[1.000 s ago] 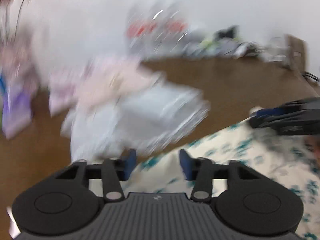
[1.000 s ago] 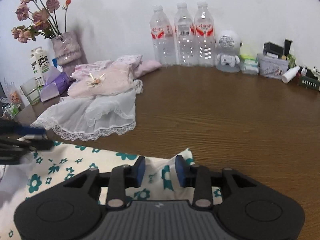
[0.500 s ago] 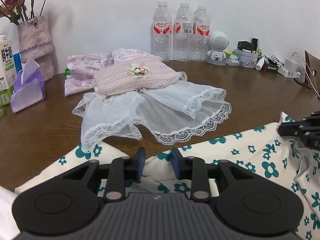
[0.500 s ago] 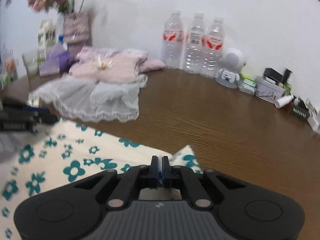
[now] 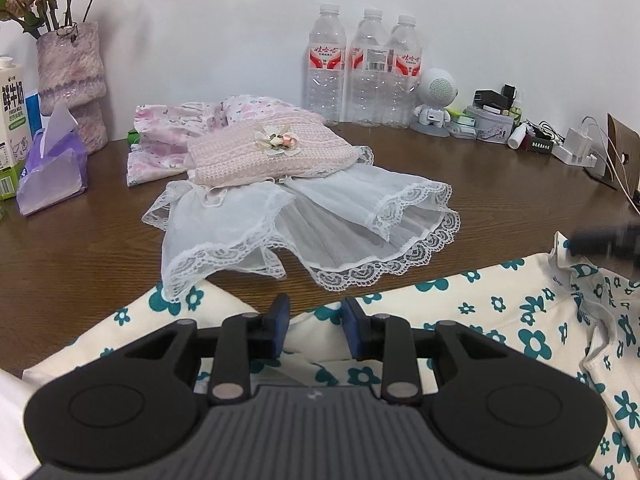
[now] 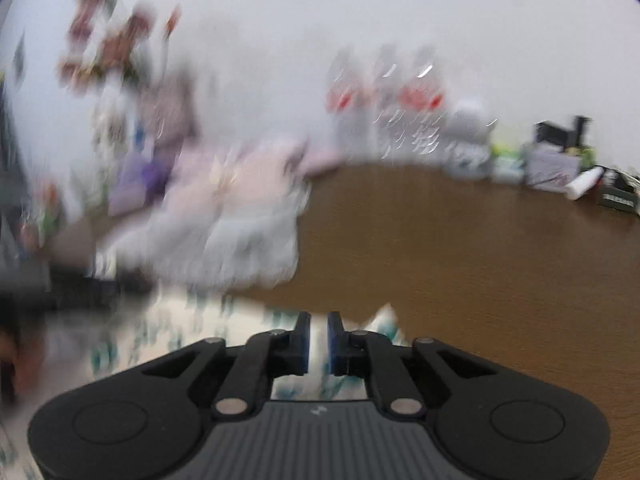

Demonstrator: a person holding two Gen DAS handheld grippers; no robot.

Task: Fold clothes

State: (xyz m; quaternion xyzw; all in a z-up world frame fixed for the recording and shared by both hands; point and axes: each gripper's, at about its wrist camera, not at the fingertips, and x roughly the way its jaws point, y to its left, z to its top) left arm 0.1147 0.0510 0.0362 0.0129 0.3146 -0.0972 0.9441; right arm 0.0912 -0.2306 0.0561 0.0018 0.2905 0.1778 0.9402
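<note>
Looking out along my left gripper (image 5: 314, 326), I see a dark brown wood-grain desk (image 5: 500, 184) pushed against a plain white wall (image 5: 224, 12). My left jaws stand partly apart over the near edge of the cream garment with teal flowers (image 5: 500, 320); a fold of it lies between the blue pads, but I cannot tell whether they press it. That garment spreads across the near desk to the right, where a dark blurred shape hangs over its raised corner. Behind it lies a white lace-trimmed dress (image 5: 320, 220) with a pink knitted top (image 5: 272, 152) and a pink floral piece (image 5: 168, 136) stacked at its far end. Along the wall stand three clear water bottles (image 5: 364, 76), a small white robot-shaped figure (image 5: 436, 100), a clutter of small boxes and chargers (image 5: 532, 136), and at left a pink vase with dried flowers (image 5: 72, 76), a milk carton (image 5: 12, 128) and a purple tissue pack (image 5: 52, 172). Through my right gripper (image 6: 318, 342) everything is smeared with motion blur: the same brown desk, the white wall, the bottles reduced to red-streaked shapes. My right jaws are narrow and just easing apart, with the corner of the flowered cloth between the pads.
</note>
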